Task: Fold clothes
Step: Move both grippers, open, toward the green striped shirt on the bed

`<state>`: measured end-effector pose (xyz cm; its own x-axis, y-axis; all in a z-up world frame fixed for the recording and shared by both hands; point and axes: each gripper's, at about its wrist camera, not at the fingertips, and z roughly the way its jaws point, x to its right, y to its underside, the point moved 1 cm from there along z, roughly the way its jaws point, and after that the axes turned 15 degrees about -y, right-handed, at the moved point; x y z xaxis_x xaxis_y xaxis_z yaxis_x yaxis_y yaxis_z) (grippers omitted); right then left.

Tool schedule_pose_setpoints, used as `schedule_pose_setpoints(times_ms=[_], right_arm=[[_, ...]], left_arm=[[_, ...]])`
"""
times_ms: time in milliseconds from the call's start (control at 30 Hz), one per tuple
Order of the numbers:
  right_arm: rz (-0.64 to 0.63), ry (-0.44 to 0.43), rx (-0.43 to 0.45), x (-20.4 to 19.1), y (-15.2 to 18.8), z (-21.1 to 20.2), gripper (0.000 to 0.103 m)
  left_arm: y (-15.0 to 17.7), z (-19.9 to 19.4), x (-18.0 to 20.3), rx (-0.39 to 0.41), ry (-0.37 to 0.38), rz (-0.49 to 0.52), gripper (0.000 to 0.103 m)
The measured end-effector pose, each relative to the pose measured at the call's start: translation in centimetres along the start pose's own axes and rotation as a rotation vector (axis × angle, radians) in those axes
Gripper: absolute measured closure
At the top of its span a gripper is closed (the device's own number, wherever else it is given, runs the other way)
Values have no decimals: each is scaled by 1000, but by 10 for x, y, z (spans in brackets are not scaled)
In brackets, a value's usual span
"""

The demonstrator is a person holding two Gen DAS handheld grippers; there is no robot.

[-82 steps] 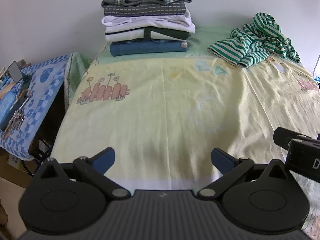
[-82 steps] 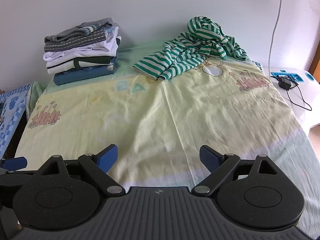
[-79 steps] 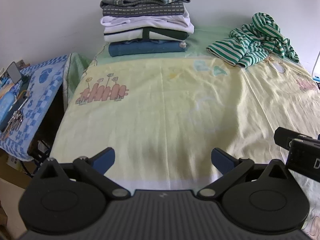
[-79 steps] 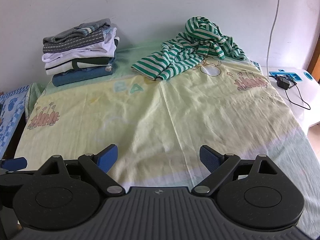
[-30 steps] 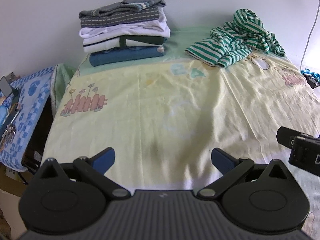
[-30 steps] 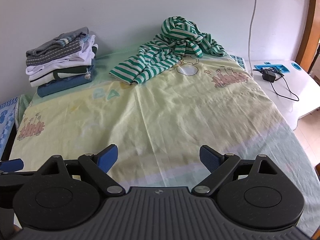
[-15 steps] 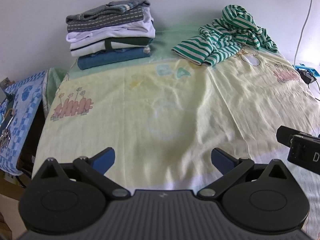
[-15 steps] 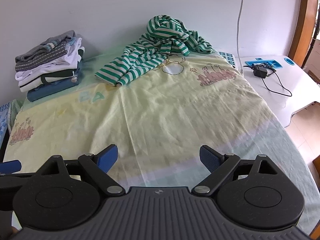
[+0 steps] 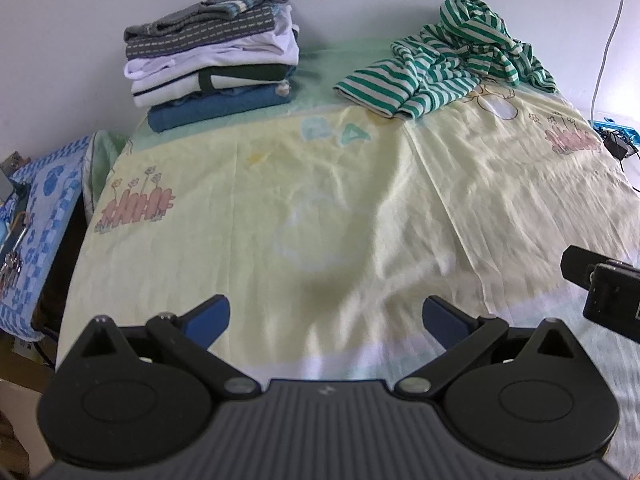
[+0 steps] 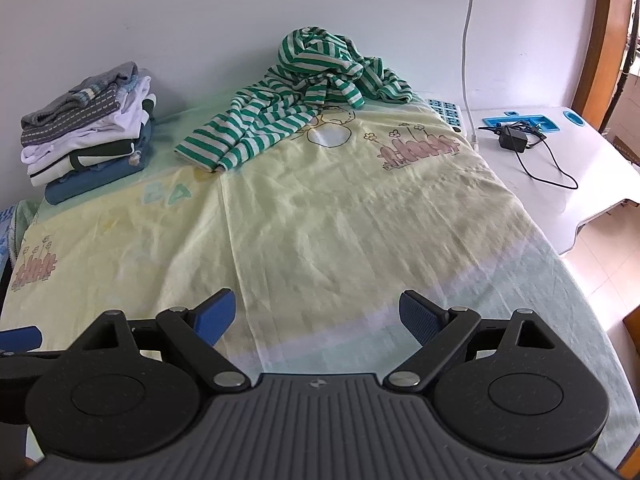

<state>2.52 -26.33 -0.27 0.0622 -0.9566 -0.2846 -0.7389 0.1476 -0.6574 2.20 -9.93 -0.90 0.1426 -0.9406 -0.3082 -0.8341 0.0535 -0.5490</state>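
A crumpled green-and-white striped garment (image 9: 444, 72) (image 10: 304, 92) lies at the far side of the bed, against the wall. To its left stands a stack of folded clothes (image 9: 216, 72) (image 10: 90, 128). My left gripper (image 9: 325, 316) hangs open over the near edge of the yellow bedsheet (image 9: 320, 208), nothing between its blue pads. My right gripper (image 10: 316, 316) is open too, empty, over the sheet's near edge (image 10: 340, 232). Both are far from the striped garment. Part of the right gripper shows at the right edge of the left wrist view.
A white side table (image 10: 560, 152) right of the bed holds a black charger with cable (image 10: 516, 140) and a blue tray (image 10: 520, 122). A white cord (image 10: 468, 40) runs down the wall. A blue patterned cloth with keys (image 9: 24, 220) covers a stand at the left.
Both grippers have swung to the right: the folded stack and striped garment slid leftward in both views, and more of the white side table came into the right wrist view. Jaws stayed open.
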Motion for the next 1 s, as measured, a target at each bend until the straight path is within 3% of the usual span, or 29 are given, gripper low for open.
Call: schedule_pose_setpoints(times_ms=[1000], right_arm=[[-40,-30,-30,19,-13,16,12]], left_arm=[[-7,10,34,-51,-31,-13,1]])
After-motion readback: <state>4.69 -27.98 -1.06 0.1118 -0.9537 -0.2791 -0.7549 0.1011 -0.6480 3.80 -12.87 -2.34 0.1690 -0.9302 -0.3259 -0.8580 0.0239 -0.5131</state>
